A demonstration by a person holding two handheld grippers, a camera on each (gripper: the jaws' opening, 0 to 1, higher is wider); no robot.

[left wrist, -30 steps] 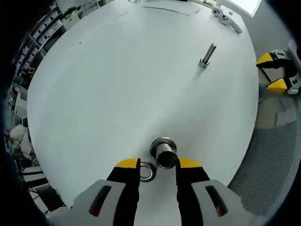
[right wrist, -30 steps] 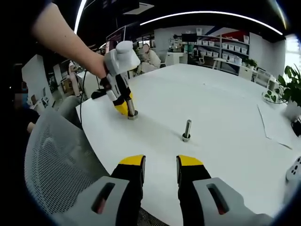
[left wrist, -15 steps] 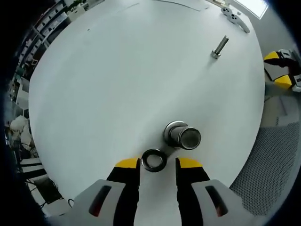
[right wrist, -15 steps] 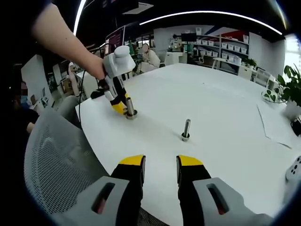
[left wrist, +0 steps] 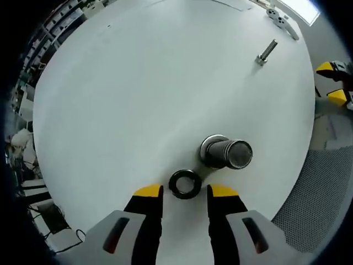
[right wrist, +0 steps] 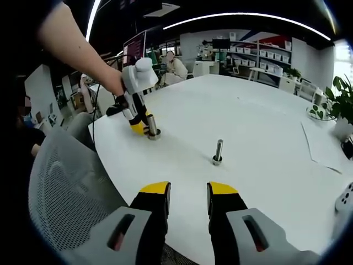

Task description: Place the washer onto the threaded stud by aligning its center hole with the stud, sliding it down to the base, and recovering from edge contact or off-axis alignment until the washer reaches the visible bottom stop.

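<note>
Both jaws of the left gripper (left wrist: 185, 191) gape empty, the black washer (left wrist: 185, 184) lying between their tips, threaded stud (left wrist: 228, 153) just beyond; right gripper (right wrist: 187, 189) open, empty.

White round table (right wrist: 265, 127) carries a sheet of paper (right wrist: 326, 144) at one edge. Mesh chair (right wrist: 66, 193) beside it. Potted plant (right wrist: 343, 105), shelving (right wrist: 263, 51) beyond.

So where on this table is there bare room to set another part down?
The wide white stretch of table between the near stud and the far bolt is bare. It is crowded just ahead of the left tool, where the washer lies beside the stud.
</note>
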